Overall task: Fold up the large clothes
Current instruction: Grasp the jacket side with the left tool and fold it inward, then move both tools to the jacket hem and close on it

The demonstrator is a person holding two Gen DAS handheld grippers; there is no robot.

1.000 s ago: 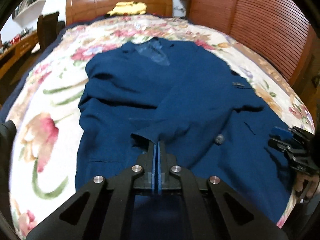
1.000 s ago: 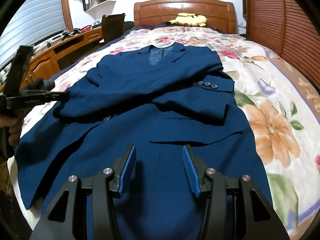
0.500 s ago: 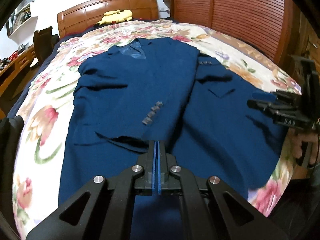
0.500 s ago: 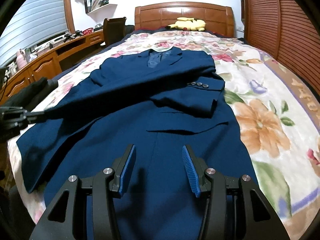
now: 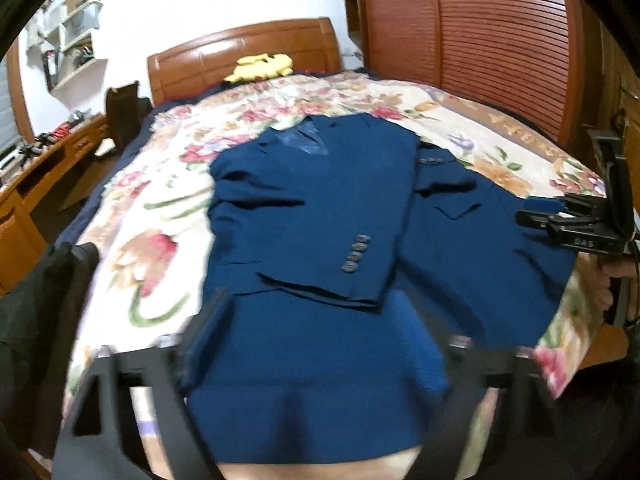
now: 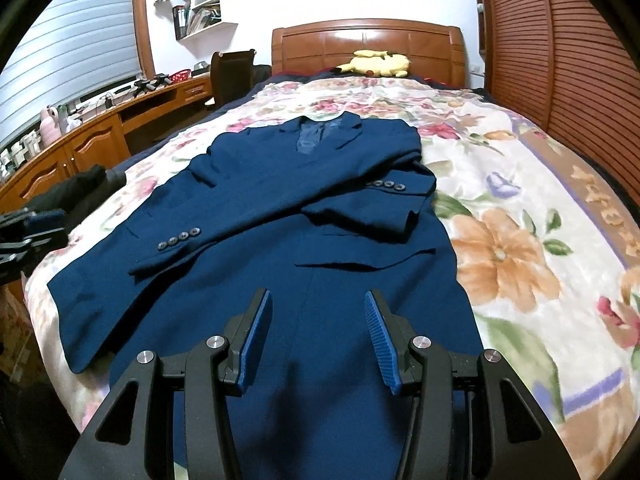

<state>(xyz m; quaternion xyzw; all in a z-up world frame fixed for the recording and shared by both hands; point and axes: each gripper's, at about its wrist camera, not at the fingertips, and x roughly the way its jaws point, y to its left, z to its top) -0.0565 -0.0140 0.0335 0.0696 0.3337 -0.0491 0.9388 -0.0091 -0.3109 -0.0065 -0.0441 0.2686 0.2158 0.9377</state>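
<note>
1. Jacket (image 6: 304, 248), dark blue, lies flat on the floral bedspread (image 6: 520, 208) straight ahead of both tools, collar toward the far headboard (image 6: 368, 46), hem nearest the jaws.

2. Sleeves are both folded in across the front: the left-side sleeve (image 6: 224, 232) lies slantwise over the chest, its cuff just ahead and left of the right tool; the right-side sleeve (image 6: 384, 200) is tucked across under it; that stage looks done.

3. Left gripper (image 5: 316, 344) has just been opening; its jaws now stand wide and blurred, with nothing pinched between them; the sleeve cuff lies loose on the cloth just beyond them.

4. Right gripper (image 6: 318, 332) hovers over the hem region with its blue pads half spread and empty; cloth below, not between.

5. Still to do, by my reading: the body is at full length and one front panel spreads out to the left side; side folds and a hem-to-collar fold remain, so the job seems less than halfway along.
</note>
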